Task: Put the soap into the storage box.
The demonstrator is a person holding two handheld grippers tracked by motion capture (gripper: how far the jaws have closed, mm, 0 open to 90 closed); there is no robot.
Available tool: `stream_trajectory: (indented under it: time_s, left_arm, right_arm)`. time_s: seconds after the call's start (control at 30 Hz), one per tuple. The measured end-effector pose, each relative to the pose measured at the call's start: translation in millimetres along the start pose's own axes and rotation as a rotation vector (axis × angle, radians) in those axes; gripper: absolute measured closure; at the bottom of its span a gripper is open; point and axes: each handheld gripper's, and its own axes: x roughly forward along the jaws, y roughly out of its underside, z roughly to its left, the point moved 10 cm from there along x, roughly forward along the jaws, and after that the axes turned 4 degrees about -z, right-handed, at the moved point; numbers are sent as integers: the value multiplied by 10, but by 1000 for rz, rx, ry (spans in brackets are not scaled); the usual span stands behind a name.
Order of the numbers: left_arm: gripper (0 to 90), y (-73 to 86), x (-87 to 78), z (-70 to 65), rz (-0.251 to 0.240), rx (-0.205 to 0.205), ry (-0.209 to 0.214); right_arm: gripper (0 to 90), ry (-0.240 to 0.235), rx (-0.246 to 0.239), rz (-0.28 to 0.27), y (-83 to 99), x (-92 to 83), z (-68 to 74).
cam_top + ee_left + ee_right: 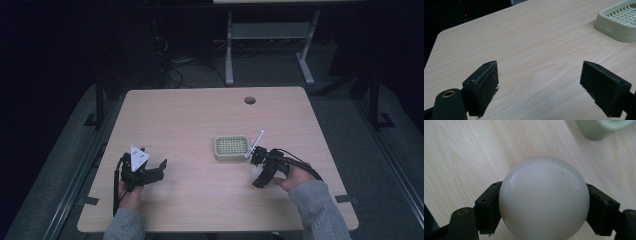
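Observation:
A white ball sits between the two black jaws of my right gripper, which is shut on it just above the table. From above, that gripper is right of centre with the ball showing pale at its tip, just below and right of a pale green slotted tray. My left gripper rests low at the table's left, jaws spread wide with bare wood between them. The green tray's corner appears far right in the left gripper view.
The wooden table has a round cable hole near its far edge. A white desk frame and cables stand on the dark floor beyond. The tray's rim is close ahead of the ball.

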Motion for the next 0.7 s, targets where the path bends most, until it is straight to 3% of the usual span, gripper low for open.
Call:
stream_trajectory:
  time_s: [0.7]
  left_arm:
    - [148, -2, -4, -1, 1, 5, 0]
  right_arm:
    - [236, -21, -21, -11, -314, -181, -126]
